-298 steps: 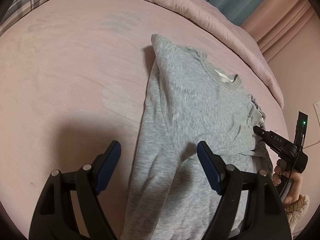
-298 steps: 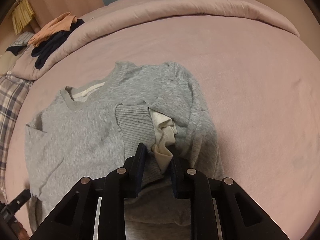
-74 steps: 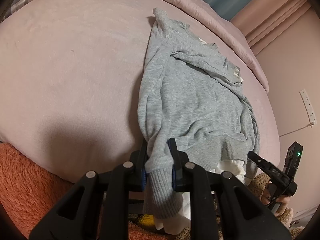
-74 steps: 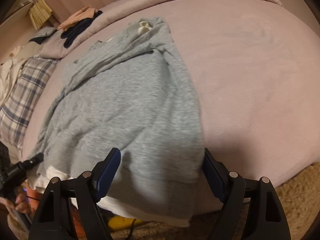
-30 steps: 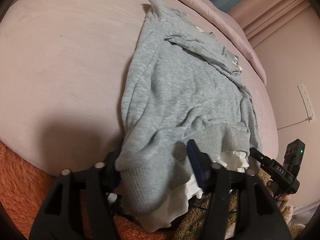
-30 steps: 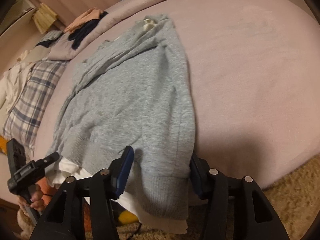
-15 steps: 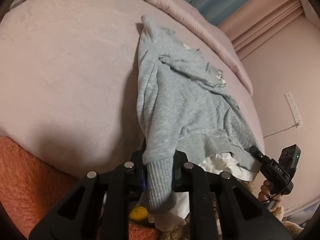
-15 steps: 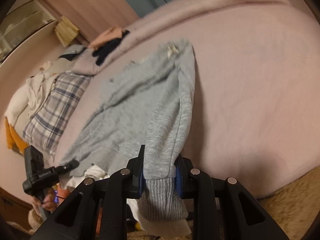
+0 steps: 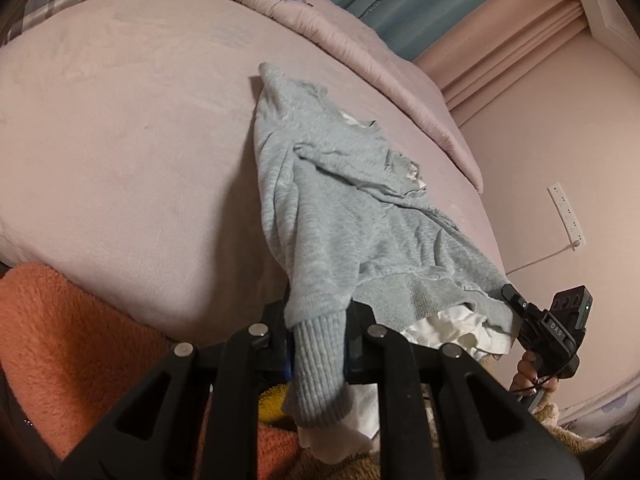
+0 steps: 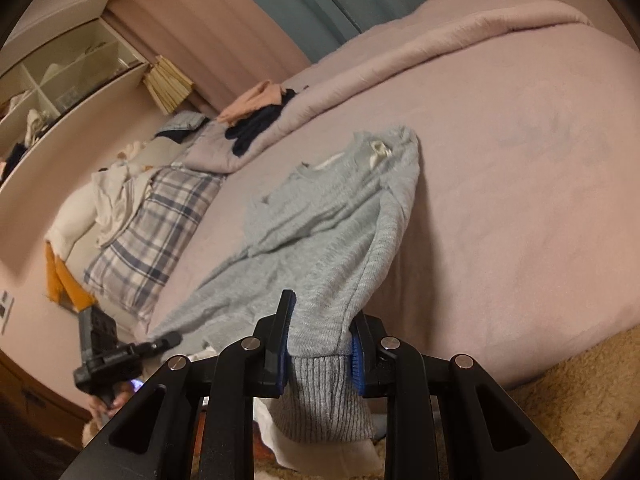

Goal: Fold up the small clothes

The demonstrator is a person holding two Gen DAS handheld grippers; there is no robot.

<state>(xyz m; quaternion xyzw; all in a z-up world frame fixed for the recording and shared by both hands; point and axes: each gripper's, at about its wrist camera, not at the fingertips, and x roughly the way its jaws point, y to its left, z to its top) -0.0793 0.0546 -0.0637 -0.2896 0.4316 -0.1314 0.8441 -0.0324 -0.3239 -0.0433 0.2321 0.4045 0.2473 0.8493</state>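
In the left wrist view, the left tongs (image 9: 318, 350) are clamped on one bottom corner of the grey sweatshirt (image 9: 340, 216), at the ribbed hem (image 9: 318, 368), which droops over and hides most of the blue pads. Below the hem a white inner layer (image 9: 452, 330) hangs out; whether it is a lining or a separate garment cannot be told. In the right wrist view, the right tongs (image 10: 322, 350) grip the other bottom corner the same way, ribbing bunched between the blue pads (image 10: 357, 364) and spilling toward the camera. The tong bodies cut off whatever lies directly under each grasp.

The sweatshirt lies on the pink bed (image 9: 120, 140), its hem end raised off the bed's near edge by both tongs, and its long axis runs straight away from the cameras, hem nearest and neckline (image 9: 360, 122) farthest. One sleeve is folded across the chest, its cuff (image 9: 408, 168) showing white inside; the other sleeve is not clearly traceable.

Beside the bed's edge are an orange fuzzy blanket (image 9: 72, 340) and tan carpet (image 10: 576, 392). Farther off, a plaid pillow (image 10: 156, 224) sits near the headboard side, and dark and peach clothes (image 10: 260, 116) rest on the rolled duvet (image 10: 440, 44), too small to identify. Teal and pink curtains (image 9: 420, 4) hang beyond.
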